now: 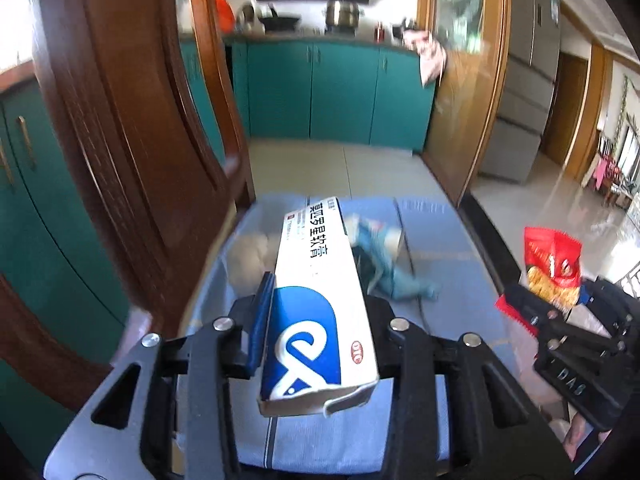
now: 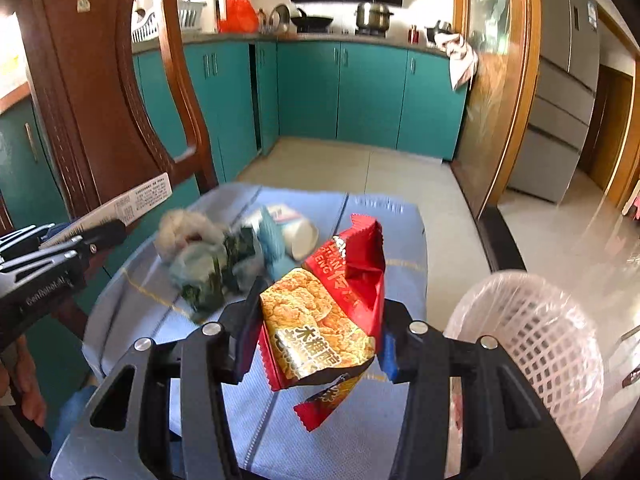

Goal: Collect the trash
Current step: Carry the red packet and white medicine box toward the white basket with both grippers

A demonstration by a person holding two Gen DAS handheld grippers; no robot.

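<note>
Trash is already in both claws, lifted above the blue cloth-covered table point(image 2: 360, 432). One piece is a long white-and-blue cardboard ointment box point(image 1: 320, 308), the other a crumpled red-and-gold foil snack bag point(image 2: 328, 312). The box looks light and empty, stiff along its length but easy to crush across its thin walls, with one end flap hanging loose; a hold across the narrow sides near one end, as here, seems sound, though the far end may swing like a lever. The bag is probably lighter still, limp and slick, so a pinch through its bunched middle is safest, since a smooth edge could slide out. The left gripper point(image 1: 316, 344) is partly closed and clamps the box near its near end, blue pad flat against one side. The right gripper point(image 2: 316, 340) is likewise partly closed, squeezing the snack bag between its pads, the bag's torn bottom corner dangling below. More rubbish lies on the cloth beyond: a tipped white paper cup point(image 2: 298, 232), a wad of whitish tissue point(image 2: 180, 228) and a crumpled dark-green and pale-blue wrapper point(image 2: 224, 268). A white plastic lattice waste basket point(image 2: 532, 336) lined with a clear bag stands just to the right of the table, near the right claw, its mouth open.
</note>
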